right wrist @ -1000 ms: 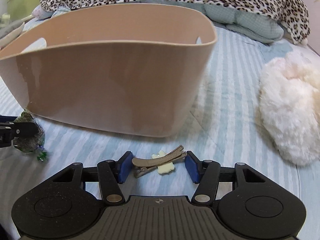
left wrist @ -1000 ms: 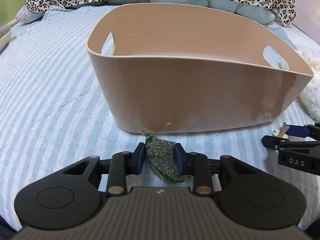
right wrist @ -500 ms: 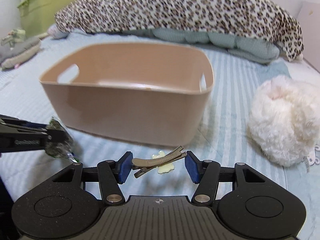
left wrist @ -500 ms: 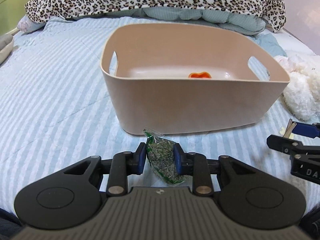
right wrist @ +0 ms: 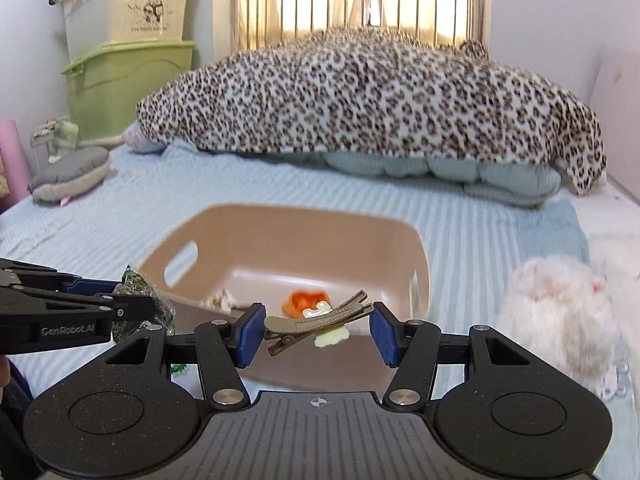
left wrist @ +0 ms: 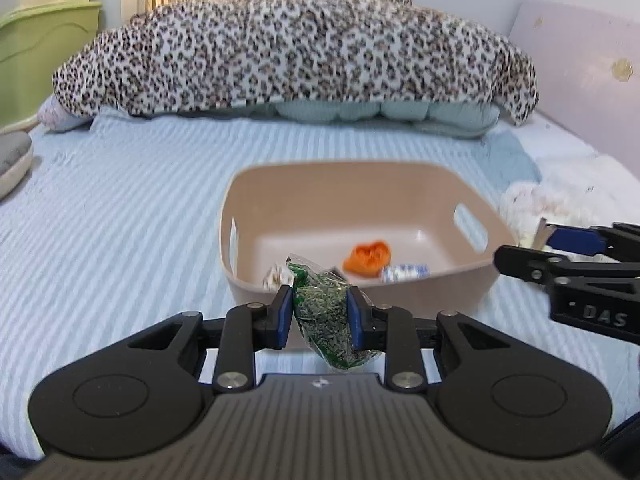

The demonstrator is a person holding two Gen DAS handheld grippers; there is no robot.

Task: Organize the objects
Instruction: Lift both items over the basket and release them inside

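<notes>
Holding, left gripper (left wrist: pixel 319 316): its blue pads (left wrist: pixel 285 316) are clamped on a clear packet of dried green herbs (left wrist: pixel 328 320), which hangs upright between them, its lower end drooping toward the gripper body.
Holding, right gripper (right wrist: pixel 317 334): its jaws pinch a brown alligator hair clip (right wrist: pixel 318 318) lengthwise, end to end, tilted a little up toward the right pad; a pale cream ornament (right wrist: pixel 332 336) is fixed to the clip's underside.
Bin: a tan plastic bin (left wrist: pixel 424 184) with cut-out handles sits on the bed straight ahead of and below both grippers; from the left wrist the herb packet overlaps its near rim (whether it is over the rim or short of it, I cannot tell).
Bin contents: an orange crumpled item (left wrist: pixel 367 258) lies on the floor ahead of the left gripper, with a blue-and-white wrapped piece (left wrist: pixel 404 273) just right of it and a small whitish wrapper (left wrist: pixel 274 276) to its left.
Grippers together: the right gripper shows at the right edge of the left wrist view (left wrist: pixel 560 264), near but apart.
Bedding: a striped light-blue bedspread (left wrist: pixel 120 216) lies under everything; a leopard-print blanket (left wrist: pixel 304 52) is heaped far ahead.
Beside: a white fluffy plush (right wrist: pixel 560 312) lies right of the right gripper.
</notes>
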